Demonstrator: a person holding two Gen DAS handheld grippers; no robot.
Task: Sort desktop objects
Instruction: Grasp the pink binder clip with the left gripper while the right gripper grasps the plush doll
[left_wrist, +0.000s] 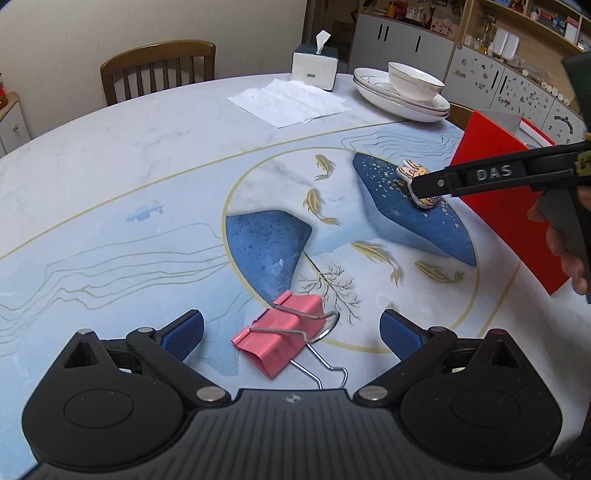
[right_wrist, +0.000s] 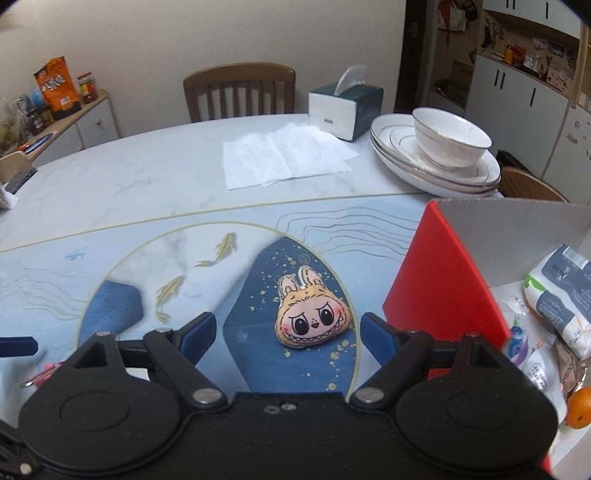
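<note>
Pink binder clip (left_wrist: 284, 334) lies mid-worktop between the wide-open left gripper (left_wrist: 291, 334); the plush toy (right_wrist: 313, 318) sits between the wide right gripper (right_wrist: 288, 334). Both grasps pending; next, closing, then the red box (right_wrist: 443, 295).

Raised grey letters "DAS" on the black arm of the right gripper (left_wrist: 424, 186), seen from the left wrist. Print and a barcode on the white-and-grey packet (right_wrist: 563, 295) in the red box (right_wrist: 443, 280): too small to read. Orange snack bag (right_wrist: 57, 88) on the sideboard: lettering blurred.
</note>
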